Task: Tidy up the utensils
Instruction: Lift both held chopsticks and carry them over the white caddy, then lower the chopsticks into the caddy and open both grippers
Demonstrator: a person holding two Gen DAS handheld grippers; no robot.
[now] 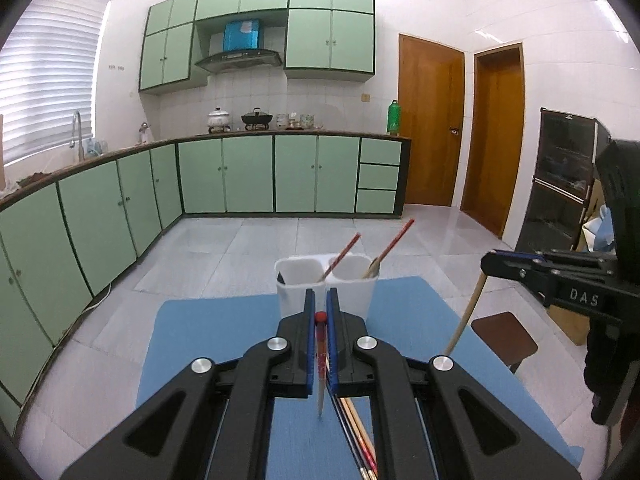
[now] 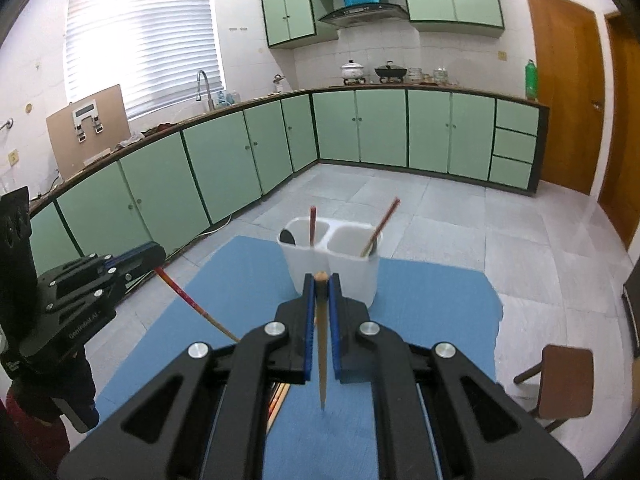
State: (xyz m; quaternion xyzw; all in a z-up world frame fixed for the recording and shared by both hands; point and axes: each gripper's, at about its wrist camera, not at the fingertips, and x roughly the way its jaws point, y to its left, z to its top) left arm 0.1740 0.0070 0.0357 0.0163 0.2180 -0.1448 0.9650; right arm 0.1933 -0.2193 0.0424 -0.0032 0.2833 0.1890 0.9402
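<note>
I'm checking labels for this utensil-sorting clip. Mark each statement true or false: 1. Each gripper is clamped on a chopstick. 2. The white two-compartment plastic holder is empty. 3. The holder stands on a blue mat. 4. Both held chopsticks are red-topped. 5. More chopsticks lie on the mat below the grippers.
1. True: the left gripper and right gripper each pinch one chopstick.
2. False: the white two-compartment plastic holder has a stick in each compartment.
3. True: it stands on the blue mat.
4. False: only the left's red-topped chopstick; the right holds a plain wooden chopstick.
5. True: loose chopsticks lie there.
</note>
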